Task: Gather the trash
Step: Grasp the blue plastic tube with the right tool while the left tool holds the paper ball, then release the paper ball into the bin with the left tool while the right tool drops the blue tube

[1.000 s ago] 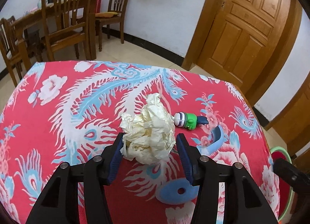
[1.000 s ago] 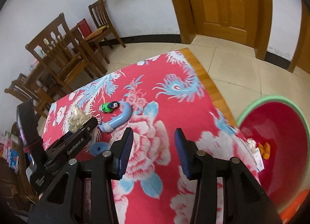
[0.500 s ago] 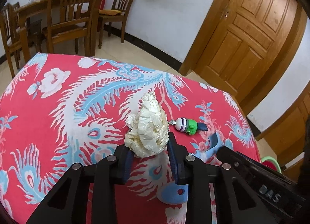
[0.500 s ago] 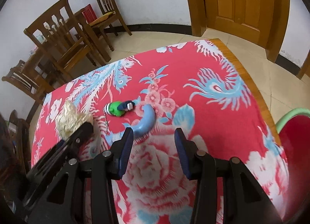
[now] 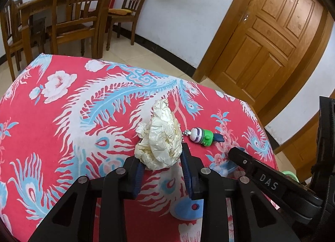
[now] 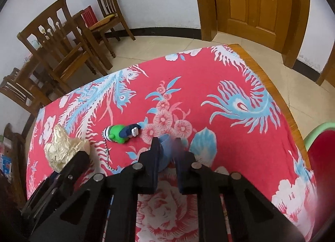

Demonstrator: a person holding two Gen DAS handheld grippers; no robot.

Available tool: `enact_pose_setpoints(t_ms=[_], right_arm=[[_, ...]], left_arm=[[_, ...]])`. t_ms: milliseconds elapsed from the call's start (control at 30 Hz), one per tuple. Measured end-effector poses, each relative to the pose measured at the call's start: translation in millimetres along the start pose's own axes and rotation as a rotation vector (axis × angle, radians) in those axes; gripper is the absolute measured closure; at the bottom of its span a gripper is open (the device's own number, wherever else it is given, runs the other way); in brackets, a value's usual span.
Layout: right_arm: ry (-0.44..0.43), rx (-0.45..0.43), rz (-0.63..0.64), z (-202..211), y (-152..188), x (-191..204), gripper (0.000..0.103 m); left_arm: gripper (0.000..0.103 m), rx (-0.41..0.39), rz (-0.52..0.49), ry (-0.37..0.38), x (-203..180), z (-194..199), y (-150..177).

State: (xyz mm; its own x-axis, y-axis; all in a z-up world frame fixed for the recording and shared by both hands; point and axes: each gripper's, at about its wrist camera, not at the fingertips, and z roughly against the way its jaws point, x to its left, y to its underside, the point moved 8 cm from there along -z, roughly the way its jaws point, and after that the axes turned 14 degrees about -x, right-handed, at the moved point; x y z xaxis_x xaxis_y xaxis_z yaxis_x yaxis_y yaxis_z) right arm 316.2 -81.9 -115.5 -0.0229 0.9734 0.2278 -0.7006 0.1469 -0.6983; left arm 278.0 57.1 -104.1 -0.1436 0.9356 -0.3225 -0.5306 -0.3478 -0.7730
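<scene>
Two grippers, left gripper [image 5: 162,163] clamped on crumpled paper [image 5: 160,144], right gripper [image 6: 167,154] closing around blue curved piece [image 6: 165,147]

White walls [image 5: 178,11], wooden door [image 5: 272,38], chairs [image 5: 77,11]

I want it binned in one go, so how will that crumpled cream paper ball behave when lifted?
The crumpled cream paper ball looks light and squashy: the left tool has pinched it narrow. Its loose folds may spring back once released. Probably not slippery.

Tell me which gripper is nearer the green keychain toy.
Right. The right gripper, closing on a blue piece, sits just beside the green keychain toy; the left gripper clamps the crumpled paper farther off.
</scene>
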Motion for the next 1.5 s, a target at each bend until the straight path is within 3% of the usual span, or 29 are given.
enact_pose_setpoints(t_ms=[333, 800, 1100, 1500], right_arm=[[-0.046, -0.076, -0.02, 43.1, -12.5, -13.7, 0.088], [-0.035, -0.178, -0.088, 122.7, -22.6, -61.4, 0.088], [-0.023, -0.221, -0.161, 163.5, -16.5, -103.8, 0.088], [0.078, -0.286, -0.262, 211.9, 0.8, -176.8, 0.088]], left_arm=[[0.071, -0.014, -0.016, 0.004, -3.3, 4.1, -2.4], [0.072, -0.034, -0.07, 0.063, -32.1, 23.7, -7.8], [0.071, -0.057, -0.152, 0.128, -75.0, 58.3, -7.6], [0.071, -0.021, -0.208, 0.265, -146.4, 96.7, 21.4]])
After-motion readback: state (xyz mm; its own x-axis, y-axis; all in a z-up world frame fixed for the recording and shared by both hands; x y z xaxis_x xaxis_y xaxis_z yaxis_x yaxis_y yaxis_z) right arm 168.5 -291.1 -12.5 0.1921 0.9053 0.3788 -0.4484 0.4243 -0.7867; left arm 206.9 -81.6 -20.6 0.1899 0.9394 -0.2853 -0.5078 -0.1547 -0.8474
